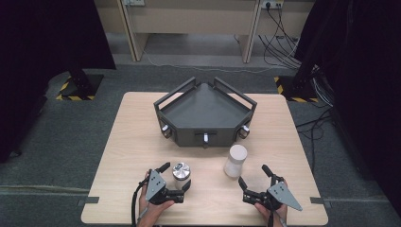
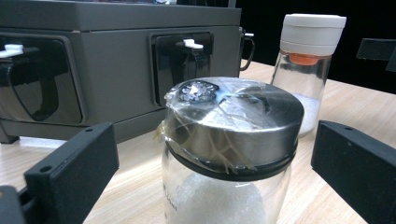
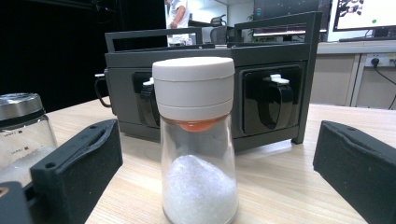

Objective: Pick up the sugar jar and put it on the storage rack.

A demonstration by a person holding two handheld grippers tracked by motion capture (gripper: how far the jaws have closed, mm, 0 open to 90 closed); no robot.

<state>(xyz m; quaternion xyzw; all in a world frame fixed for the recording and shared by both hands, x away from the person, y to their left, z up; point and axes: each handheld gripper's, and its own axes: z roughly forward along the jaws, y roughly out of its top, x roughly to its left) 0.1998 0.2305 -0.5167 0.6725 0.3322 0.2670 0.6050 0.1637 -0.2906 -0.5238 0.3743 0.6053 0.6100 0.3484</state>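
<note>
Glass jars [image 2: 229, 186] are standing between your wide jaws: rigid, slick, breakable, part-filled; you are gripping best below each lid.

On the bench [image 1: 123, 142] before me, the tray [image 1: 205, 116] stands at the far middle. Nearer me, the metal-lidded jar [image 1: 181, 171] stands left of the white-capped shaker [image 1: 235, 161], the two apart. My left gripper [image 1: 174, 176] lies at the near left, its jaws spread to either side of the jar. My right gripper [image 1: 254, 175] lies at the near right, its jaws spread, just before the shaker.
</note>
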